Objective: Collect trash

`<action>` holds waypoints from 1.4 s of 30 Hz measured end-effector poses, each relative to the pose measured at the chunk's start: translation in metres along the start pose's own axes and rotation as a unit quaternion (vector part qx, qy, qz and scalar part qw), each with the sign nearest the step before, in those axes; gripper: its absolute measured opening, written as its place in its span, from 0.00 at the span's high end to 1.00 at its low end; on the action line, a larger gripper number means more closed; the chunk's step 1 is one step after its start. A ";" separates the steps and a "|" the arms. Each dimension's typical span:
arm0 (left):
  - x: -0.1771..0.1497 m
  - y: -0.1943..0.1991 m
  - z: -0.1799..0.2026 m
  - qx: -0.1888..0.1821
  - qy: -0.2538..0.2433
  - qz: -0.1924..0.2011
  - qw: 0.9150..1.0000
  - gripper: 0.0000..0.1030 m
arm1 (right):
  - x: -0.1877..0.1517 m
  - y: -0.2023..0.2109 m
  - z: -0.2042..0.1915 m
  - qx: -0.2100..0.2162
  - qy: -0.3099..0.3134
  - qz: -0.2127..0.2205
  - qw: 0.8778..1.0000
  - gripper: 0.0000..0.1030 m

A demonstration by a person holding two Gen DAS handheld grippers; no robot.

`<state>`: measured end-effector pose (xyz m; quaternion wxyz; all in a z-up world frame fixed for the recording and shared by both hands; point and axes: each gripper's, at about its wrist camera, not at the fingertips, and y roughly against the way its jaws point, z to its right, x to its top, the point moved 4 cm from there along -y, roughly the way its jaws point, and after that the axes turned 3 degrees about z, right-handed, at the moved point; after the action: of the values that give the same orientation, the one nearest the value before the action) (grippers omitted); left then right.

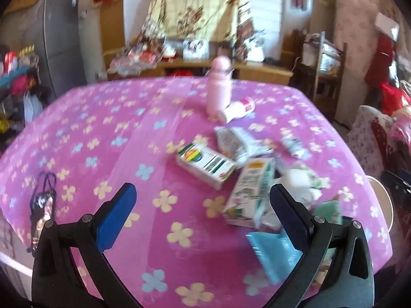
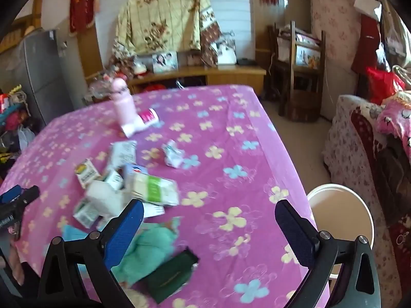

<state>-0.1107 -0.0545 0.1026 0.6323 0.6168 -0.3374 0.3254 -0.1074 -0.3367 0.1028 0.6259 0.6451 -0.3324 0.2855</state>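
So both grippers are hovering over the table (image 1: 102, 118) with the pink flowered cloth, and neither has anything in it. The left gripper (image 1: 203, 196) has its blue-padded jaws spread wide, just air and tablecloth between them. Same for the right gripper (image 2: 209, 214), jaws wide apart and nothing held.

The trash sits in a loose heap toward the right side of the table as the left wrist view has it: a small carton with a rainbow logo (image 1: 205, 164) lying flat, a taller drink carton (image 1: 249, 192) tipped over just beside it, a crumpled silver wrapper (image 1: 235, 143) behind them, and a white wad of tissue (image 1: 298, 182) on the far side of the taller one. A lone crumpled paper scrap (image 2: 173, 156) lies a bit apart from the pile.

Further back, a pink bottle (image 1: 218, 87) stands upright with a white tub with a red label (image 1: 236, 109) lying on its side against it. A white bin (image 2: 341, 210) sits on the floor just off the table's right edge. It's all a bit blurry, so labels are unreadable
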 end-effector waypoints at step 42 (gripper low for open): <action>0.014 0.059 0.045 -0.006 0.003 0.087 0.996 0.00 | 0.019 0.072 -0.028 0.001 0.005 0.106 0.994 0.01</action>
<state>-0.1529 -0.0977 0.1483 0.6068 0.5800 -0.3895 0.3790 -0.1510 -0.3103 0.1630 0.5932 0.6052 -0.3957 0.3539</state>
